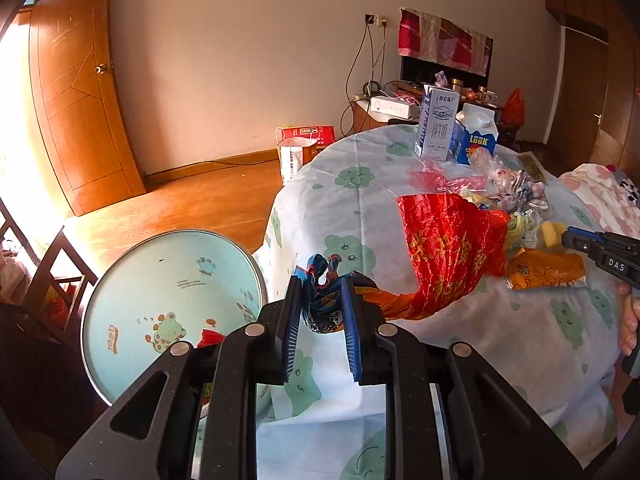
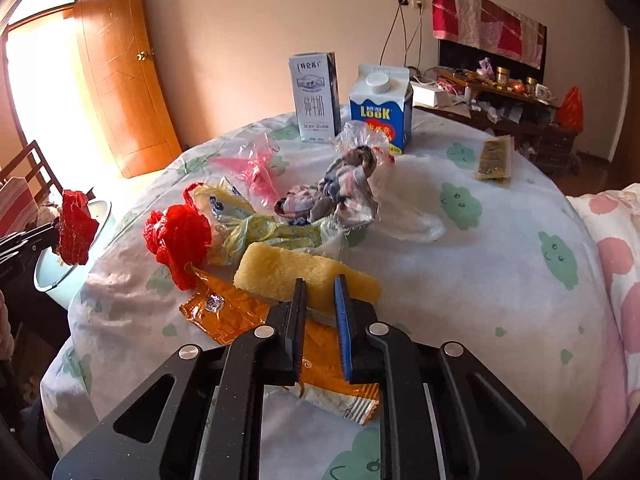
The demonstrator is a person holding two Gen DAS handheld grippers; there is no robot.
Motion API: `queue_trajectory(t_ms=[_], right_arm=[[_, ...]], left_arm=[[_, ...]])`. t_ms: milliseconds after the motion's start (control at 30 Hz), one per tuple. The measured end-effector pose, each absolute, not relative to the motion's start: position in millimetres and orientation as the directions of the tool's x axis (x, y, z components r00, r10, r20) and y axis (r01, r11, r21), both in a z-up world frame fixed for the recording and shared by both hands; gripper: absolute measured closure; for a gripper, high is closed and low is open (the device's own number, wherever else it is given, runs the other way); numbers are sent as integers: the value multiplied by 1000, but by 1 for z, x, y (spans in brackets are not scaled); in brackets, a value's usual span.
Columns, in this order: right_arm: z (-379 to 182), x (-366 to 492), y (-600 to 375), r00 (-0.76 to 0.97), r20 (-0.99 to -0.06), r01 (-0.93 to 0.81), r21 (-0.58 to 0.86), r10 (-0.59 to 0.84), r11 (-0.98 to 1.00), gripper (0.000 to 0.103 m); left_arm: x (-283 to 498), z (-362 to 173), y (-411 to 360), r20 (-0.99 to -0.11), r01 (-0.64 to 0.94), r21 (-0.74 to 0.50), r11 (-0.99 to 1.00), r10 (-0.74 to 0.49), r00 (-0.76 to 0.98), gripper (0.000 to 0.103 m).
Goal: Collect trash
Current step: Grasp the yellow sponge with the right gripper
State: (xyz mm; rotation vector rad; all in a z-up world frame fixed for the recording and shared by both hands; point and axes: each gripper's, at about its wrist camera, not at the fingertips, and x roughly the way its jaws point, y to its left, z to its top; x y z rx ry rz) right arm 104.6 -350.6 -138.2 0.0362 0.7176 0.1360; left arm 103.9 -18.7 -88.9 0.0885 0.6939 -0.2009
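- Nearest to me, my left gripper (image 1: 322, 280) is clamped on the dark blue twisted end of a red crinkled wrapper (image 1: 448, 248). The wrapper fans out in front of the left wrist camera and hides part of the heap around the yellow sponge (image 2: 288, 272).
- Only the left view shows the pale blue bin (image 1: 240, 246), which stands off the table (image 2: 480, 280) and well to the left of the sponge. A red scrap (image 1: 208, 338) already lies inside it.
- From the right view, that gripper and wrapper hang far left of the sponge, over the bin.
- My right gripper (image 2: 320, 280) has its jaws drawn together at the sponge's near edge. I cannot tell whether they pinch it.
- A person's hand (image 1: 630, 320) behind this gripper shows only in the left view.
- An orange wrapper (image 2: 224, 312) lies under and in front of the sponge.
- A red bunched bag (image 2: 180, 236) sits left of the sponge, and yellow-green bags (image 2: 256, 232) are just behind it.
- Farther behind the sponge are a crumpled patterned cloth (image 2: 344, 188), pink plastic (image 2: 256, 164) and a clear bag (image 2: 408, 208).
- A flat packet (image 2: 495, 158) lies well to the sponge's right.
- Behind all of that stand a tall milk carton (image 2: 314, 96) and a blue Look carton (image 2: 380, 108).
- Beyond the table I see a wooden door (image 1: 80, 100) and a cluttered sideboard (image 2: 500, 96).
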Motion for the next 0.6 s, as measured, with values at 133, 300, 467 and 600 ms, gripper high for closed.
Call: queue_trajectory(t_ms=[133, 300, 467, 600], right_arm=[[-123, 95, -343, 792, -599, -115, 50, 121, 992, 90], [-110, 91, -330, 819, -561, -134, 22, 123, 991, 90], [-105, 97, -312, 816, -558, -166, 23, 150, 986, 90], [-105, 105, -291, 812, -557, -198, 21, 176, 980, 90]], left_arm=[[98, -84, -12, -631, 199, 25, 980, -139, 763, 83], [97, -82, 0, -624, 164, 42, 986, -102, 774, 83], [97, -85, 14, -627, 125, 61, 990, -59, 776, 83], [98, -87, 23, -623, 91, 87, 992, -18, 782, 83]])
